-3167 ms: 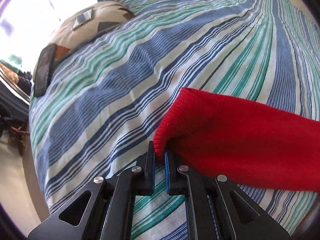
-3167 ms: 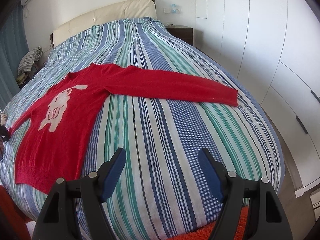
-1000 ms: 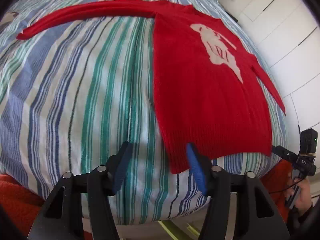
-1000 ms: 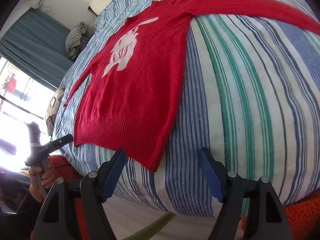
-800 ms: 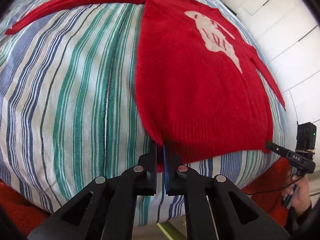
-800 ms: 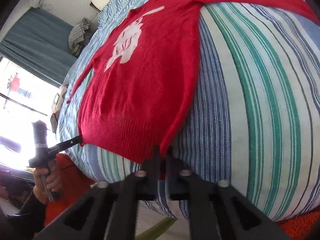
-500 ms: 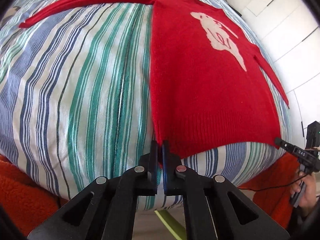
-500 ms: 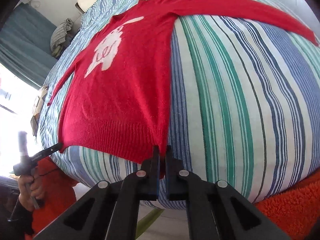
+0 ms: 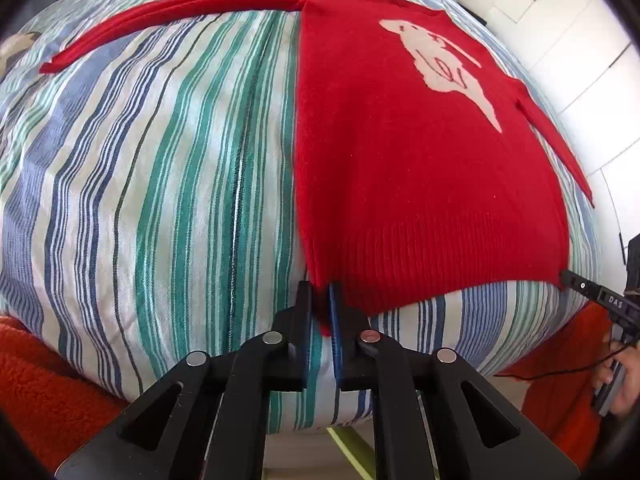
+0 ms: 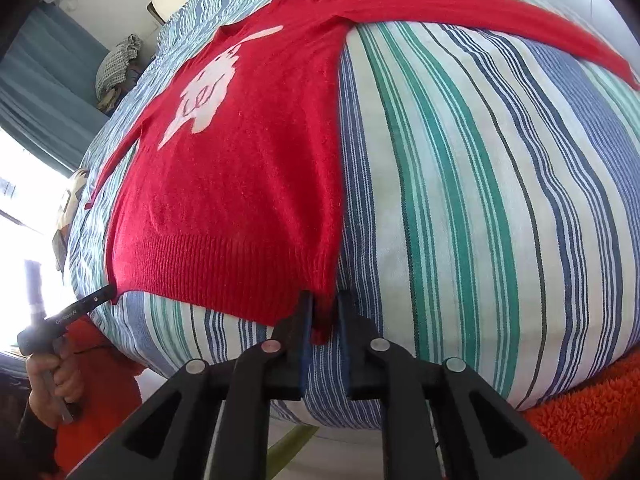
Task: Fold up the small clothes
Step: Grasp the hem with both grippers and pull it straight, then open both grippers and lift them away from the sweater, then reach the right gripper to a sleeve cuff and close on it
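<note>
A red sweater (image 9: 400,160) with a white rabbit figure lies flat, front up, on the striped bed (image 9: 160,160), sleeves spread out. My left gripper (image 9: 319,300) is at the hem's left corner. Its jaws are opening, a narrow gap shows, and the corner still hangs between them. In the right wrist view the sweater (image 10: 248,180) is seen from the other side. My right gripper (image 10: 323,308) is at the hem's right corner, its jaws opening too, with the red corner loose between the pads. Each view shows the other gripper's tip at the far hem corner (image 9: 566,277) (image 10: 110,290).
The bed edge (image 10: 460,360) drops away just below both grippers. Orange fleece clothing (image 9: 36,380) (image 10: 580,400) fills the lower corners. A person's hand (image 10: 52,384) holds the far gripper's handle. White wardrobe doors (image 9: 580,20) stand to the right, a blue curtain (image 10: 40,80) to the left.
Both grippers went from wide open to shut on the hem corners, and the hem pulled straight. Since half a second ago both pairs of jaws have parted slightly.
</note>
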A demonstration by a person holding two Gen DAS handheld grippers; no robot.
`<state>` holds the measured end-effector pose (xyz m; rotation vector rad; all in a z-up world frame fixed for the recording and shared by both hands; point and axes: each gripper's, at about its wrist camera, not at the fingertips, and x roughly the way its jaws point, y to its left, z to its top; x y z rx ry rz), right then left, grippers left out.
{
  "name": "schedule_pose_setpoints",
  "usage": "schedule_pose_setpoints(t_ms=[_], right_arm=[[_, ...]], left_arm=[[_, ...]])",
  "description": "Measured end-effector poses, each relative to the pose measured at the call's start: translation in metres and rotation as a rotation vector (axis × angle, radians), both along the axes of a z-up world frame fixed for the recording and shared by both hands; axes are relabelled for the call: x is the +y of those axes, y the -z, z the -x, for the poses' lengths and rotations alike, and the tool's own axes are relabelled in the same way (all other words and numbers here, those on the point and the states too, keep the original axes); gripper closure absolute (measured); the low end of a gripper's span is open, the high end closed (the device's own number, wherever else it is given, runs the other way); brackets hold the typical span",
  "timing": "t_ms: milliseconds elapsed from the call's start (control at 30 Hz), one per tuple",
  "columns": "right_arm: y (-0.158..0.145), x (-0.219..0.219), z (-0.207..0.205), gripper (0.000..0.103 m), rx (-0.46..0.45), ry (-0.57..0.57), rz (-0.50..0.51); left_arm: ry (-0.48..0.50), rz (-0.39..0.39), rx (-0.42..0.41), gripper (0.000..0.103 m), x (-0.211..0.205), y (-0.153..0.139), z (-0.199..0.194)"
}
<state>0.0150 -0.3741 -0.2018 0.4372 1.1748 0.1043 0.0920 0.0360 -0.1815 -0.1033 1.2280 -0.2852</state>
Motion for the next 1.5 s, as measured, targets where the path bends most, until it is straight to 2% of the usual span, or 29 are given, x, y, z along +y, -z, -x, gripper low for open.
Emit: schedule_pose_setpoints(t_ms=[67, 167, 233, 267, 300, 333, 400, 433, 600, 833, 933, 1500], right_arm=[[-0.002, -0.002, 0.005, 0.074, 0.001, 0.012, -0.006], [-0.007, -0.009, 0.014, 0.06, 0.016, 0.054, 0.014], [-0.011, -0.016, 0.021, 0.051, 0.037, 0.101, 0.044], [-0.014, -0.022, 0.025, 0.048, 0.04, 0.137, 0.064], [-0.019, -0.027, 0.029, 0.048, 0.028, 0.174, 0.078], [-0.025, -0.032, 0.032, 0.047, 0.001, 0.211, 0.087], [-0.036, -0.04, 0.037, 0.043, -0.06, 0.263, 0.107], [-0.041, -0.042, 0.038, 0.043, -0.084, 0.278, 0.121], [-0.051, -0.045, 0.038, 0.043, -0.152, 0.304, 0.149], [-0.058, -0.053, 0.045, 0.042, -0.196, 0.349, 0.148], [-0.058, -0.054, 0.046, 0.041, -0.199, 0.364, 0.145], [-0.056, -0.055, 0.046, 0.04, -0.2, 0.368, 0.129]], left_arm=[[0.008, -0.021, -0.003, 0.082, 0.002, -0.004, 0.006], [0.017, -0.066, -0.016, 0.073, 0.005, -0.011, 0.017], [0.002, -0.084, -0.033, 0.063, 0.009, -0.018, 0.026], [-0.011, -0.081, -0.048, 0.06, 0.012, -0.022, 0.03], [-0.029, -0.073, -0.074, 0.052, 0.016, -0.028, 0.033], [-0.05, -0.07, -0.103, 0.04, 0.02, -0.034, 0.035], [-0.104, -0.08, -0.169, 0.025, 0.028, -0.046, 0.037], [-0.131, -0.088, -0.198, 0.021, 0.031, -0.05, 0.036], [-0.203, -0.118, -0.223, 0.021, 0.038, -0.049, 0.028], [-0.241, -0.159, -0.244, 0.017, 0.04, -0.048, 0.026], [-0.26, -0.163, -0.253, 0.014, 0.044, -0.049, 0.026], [-0.301, -0.187, -0.244, 0.013, 0.051, -0.046, 0.023]])
